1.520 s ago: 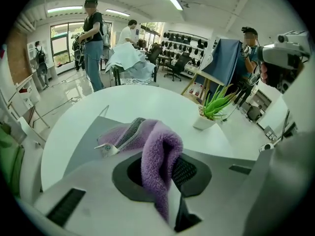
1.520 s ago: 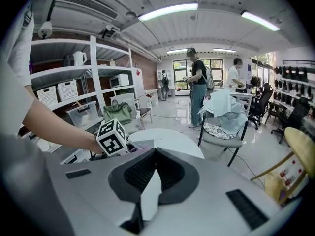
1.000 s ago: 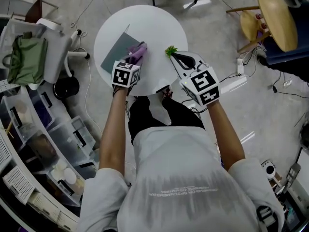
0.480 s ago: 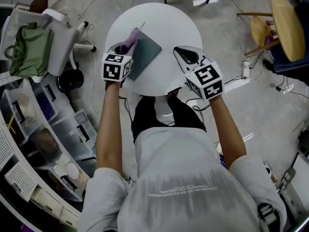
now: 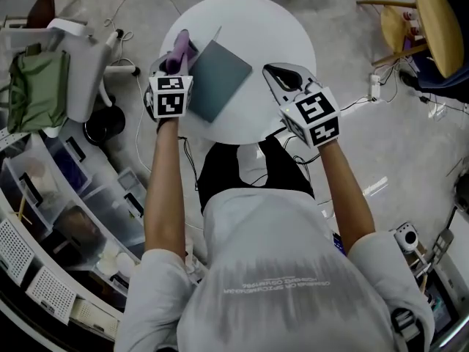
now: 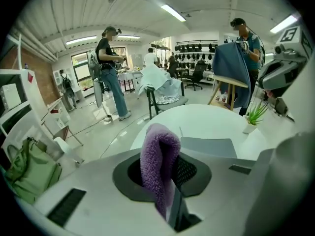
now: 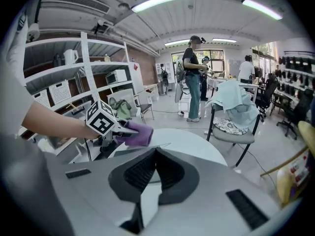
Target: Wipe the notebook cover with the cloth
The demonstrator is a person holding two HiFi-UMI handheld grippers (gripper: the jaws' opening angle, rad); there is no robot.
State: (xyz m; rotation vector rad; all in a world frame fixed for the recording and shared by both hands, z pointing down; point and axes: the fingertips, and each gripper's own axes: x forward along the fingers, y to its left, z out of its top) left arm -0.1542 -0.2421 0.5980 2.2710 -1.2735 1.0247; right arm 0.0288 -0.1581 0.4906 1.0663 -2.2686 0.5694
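Note:
A grey-teal notebook lies flat on the round white table. My left gripper is shut on a purple fluffy cloth, which hangs just left of the notebook at the table's left edge. In the left gripper view the cloth stands up between the jaws, with the notebook beyond it to the right. My right gripper hovers over the table's right side, jaws together and nothing in them. The right gripper view shows the left gripper's marker cube and the cloth.
A small potted plant stands on the table near the right gripper. A chair with a green bag and storage bins are at left. A wooden stool is at right. Cables lie on the floor, and people stand in the background.
The left gripper has carried the cloth leftward across the notebook cover, from its right edge to just past its left edge. The right gripper has stayed about where it was.

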